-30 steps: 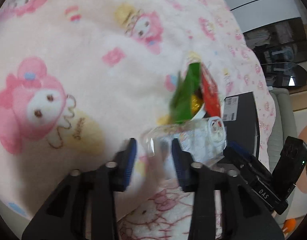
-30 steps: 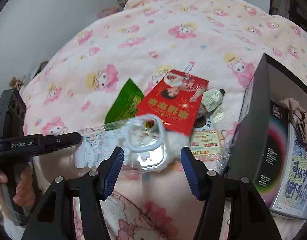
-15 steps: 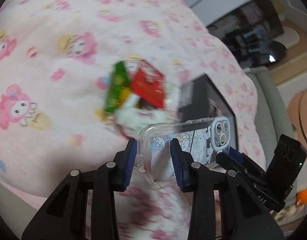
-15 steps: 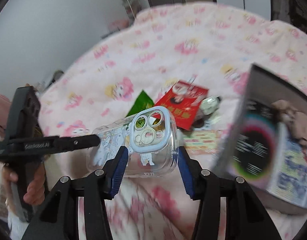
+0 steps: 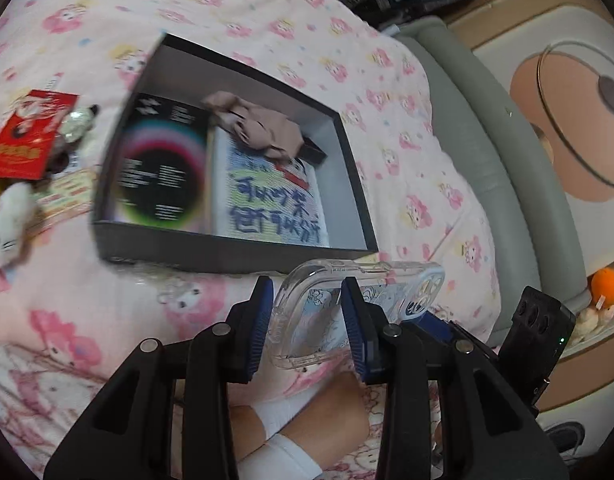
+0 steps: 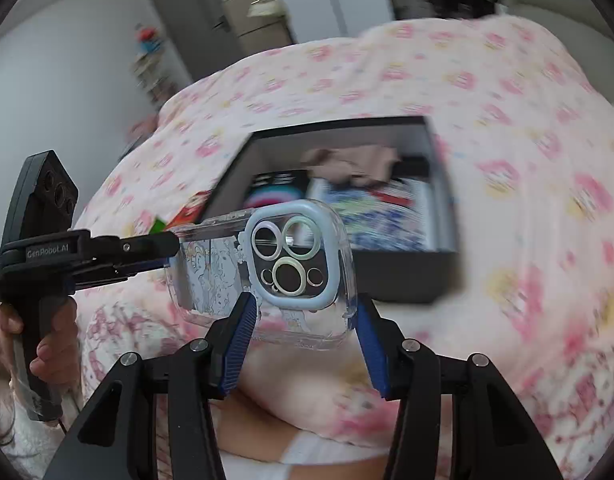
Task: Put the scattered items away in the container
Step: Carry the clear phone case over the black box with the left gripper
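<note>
- Both views have swung since the earlier frames: the scattered pile that sat ahead has slid to the left edge, and the black box (image 5: 235,258) now fills the middle, so the carry has gone from the pile toward the container.
- Pink cartoon blanket (image 5: 347,56) covers the bed and bears everything; the box sits open on it and already holds a dark printed carton (image 5: 163,176), a white pack with blue writing (image 5: 271,208) and a crumpled beige cloth (image 5: 259,124), which leaves little bare floor for a flat item.
- Still on the blanket left of the box are a red packet (image 5: 27,136) and a white plush cat (image 5: 5,228), so my guess is the tidying is only partly done.
- Clear phone case (image 6: 267,276) hangs in the air just short of the box's near wall, not yet over the opening; it is held roughly flat, probably so it can be laid on top of the packs.
- Left gripper (image 5: 307,324) has its blue pads pressed on the plain end of the case, jaws narrowed to its width, a firm hold.
- Right gripper (image 6: 303,344) stands wider, its pads flanking the camera end; the left pad looks to touch the case edge, but whether the right one does I cannot tell, so it may only be steadying.
</note>
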Demonstrator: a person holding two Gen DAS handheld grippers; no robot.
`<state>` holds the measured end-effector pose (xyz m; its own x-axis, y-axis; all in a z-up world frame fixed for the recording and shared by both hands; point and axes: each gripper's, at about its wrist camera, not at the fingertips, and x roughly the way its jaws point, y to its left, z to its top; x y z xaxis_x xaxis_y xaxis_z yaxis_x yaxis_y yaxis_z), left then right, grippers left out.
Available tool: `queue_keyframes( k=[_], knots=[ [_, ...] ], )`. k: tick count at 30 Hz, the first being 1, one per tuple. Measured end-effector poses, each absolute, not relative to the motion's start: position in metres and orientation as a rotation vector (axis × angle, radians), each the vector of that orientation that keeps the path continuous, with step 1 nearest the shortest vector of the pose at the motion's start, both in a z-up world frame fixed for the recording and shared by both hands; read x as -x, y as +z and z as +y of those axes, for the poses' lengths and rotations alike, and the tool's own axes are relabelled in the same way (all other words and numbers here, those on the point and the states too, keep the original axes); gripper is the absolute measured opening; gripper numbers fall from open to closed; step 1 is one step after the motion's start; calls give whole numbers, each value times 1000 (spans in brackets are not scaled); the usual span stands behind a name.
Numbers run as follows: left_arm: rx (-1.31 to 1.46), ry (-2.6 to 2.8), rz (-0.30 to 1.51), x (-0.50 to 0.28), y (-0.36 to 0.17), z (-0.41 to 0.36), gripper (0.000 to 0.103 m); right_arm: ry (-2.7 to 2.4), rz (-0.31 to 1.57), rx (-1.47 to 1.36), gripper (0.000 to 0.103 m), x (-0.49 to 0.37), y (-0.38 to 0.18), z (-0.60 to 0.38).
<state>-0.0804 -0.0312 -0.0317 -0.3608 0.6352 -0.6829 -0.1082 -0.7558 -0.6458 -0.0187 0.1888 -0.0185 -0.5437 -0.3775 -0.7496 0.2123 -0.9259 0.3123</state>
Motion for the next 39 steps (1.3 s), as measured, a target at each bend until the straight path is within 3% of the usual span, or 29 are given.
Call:
queue_keyframes(
  k=[6, 15, 22, 29, 32, 39],
  knots=[
    [1446, 2145, -633, 102, -35, 9, 38, -2506, -397, -1261, 46, 24, -28, 232],
    [1438, 2261, -560, 155, -24, 15, 42, -2492, -309, -1167, 46, 80, -19, 230],
    [1551, 2258, -583, 196, -64, 5, 42, -2398, -335, -1294, 46, 137, -51, 228],
    [1693, 2202, -562, 211, -105, 1, 43, -2329, -245, -1382, 46, 150, -75, 208],
    [1736, 2176, -540, 214, -116, 4, 43, -2347, -190, -1390, 47, 149, -75, 204],
    [1740, 2153, -526, 215, -119, 0, 42, -2369, -282, -1336, 47, 143, -57, 223]
  ],
)
